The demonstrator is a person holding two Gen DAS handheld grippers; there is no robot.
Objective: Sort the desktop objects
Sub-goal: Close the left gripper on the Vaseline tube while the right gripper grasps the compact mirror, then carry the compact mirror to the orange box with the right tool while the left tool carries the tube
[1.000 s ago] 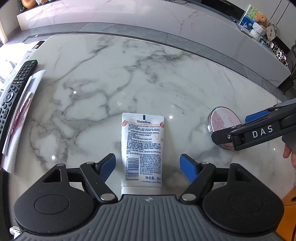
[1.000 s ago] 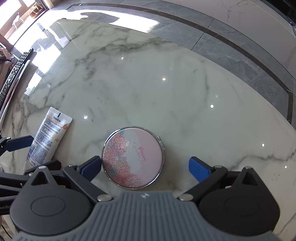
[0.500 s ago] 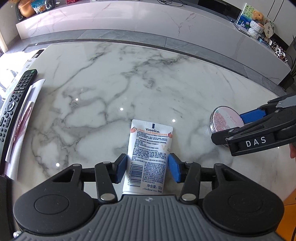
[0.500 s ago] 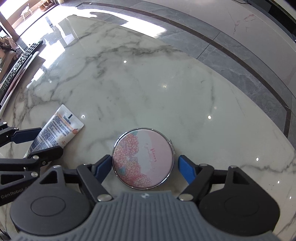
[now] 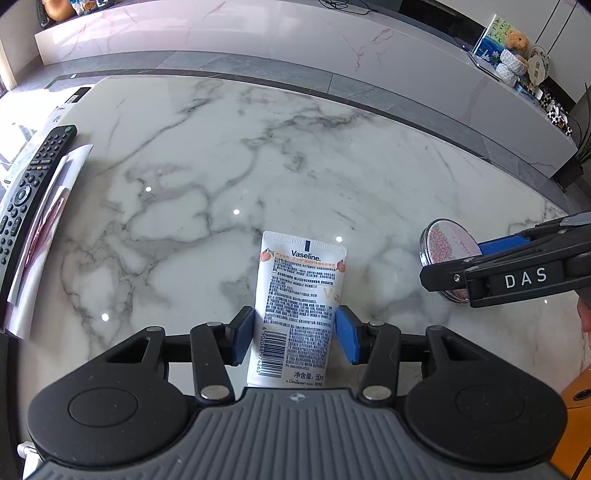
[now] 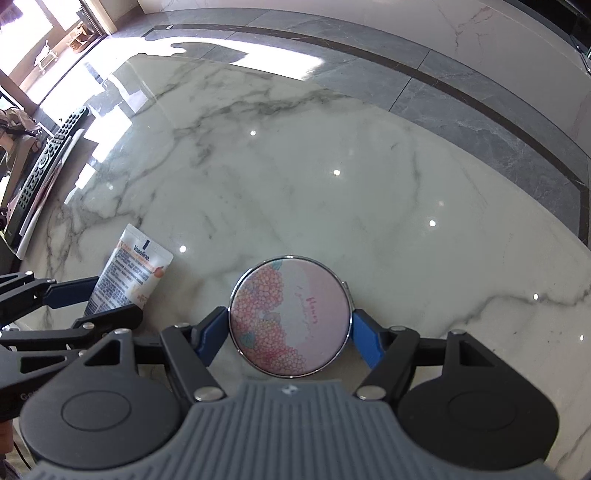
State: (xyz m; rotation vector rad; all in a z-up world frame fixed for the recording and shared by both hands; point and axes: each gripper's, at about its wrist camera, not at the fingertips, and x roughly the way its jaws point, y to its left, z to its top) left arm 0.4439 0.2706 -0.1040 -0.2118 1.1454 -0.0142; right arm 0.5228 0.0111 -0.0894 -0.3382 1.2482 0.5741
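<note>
Both claws have just been closing, each with a thing between its blue pads. Clamped across the lower half of a white plastic Vaseline hand-cream tube (image 5: pixel 299 306), the left gripper (image 5: pixel 295 334) presses one pad on each long edge, with the tube's crimped end pointing toward twelve o'clock in the left wrist view. Likewise the right gripper (image 6: pixel 290 334) is closed on a round pink compact mirror with a silver rim and a flower print (image 6: pixel 290 319), its pads touching the rim at nine and three o'clock in the right wrist view.

Largest of all is the white marble tabletop with grey veins (image 5: pixel 229 177), which fills both views; tube and mirror both appear to lie on it, though whether either is lifted a little I cannot tell. Beyond its far edge at twelve o'clock runs a grey tiled floor (image 5: pixel 258 70), then a long pale stone bench (image 5: pixel 258 33). At ten o'clock in the left wrist view, at the table's edge, lies a long black remote control (image 5: pixel 33 184) on a stack of white papers (image 5: pixel 51 236).

From the left wrist view the mirror (image 5: pixel 448 245) sits at three o'clock of the tube, near but apart, with the right gripper's black arm marked DAS across it. From the right wrist view the tube (image 6: pixel 129 275) lies at nine o'clock of the mirror. At the bench's end, at two o'clock, sits a small brown teddy bear (image 5: pixel 517 38).
</note>
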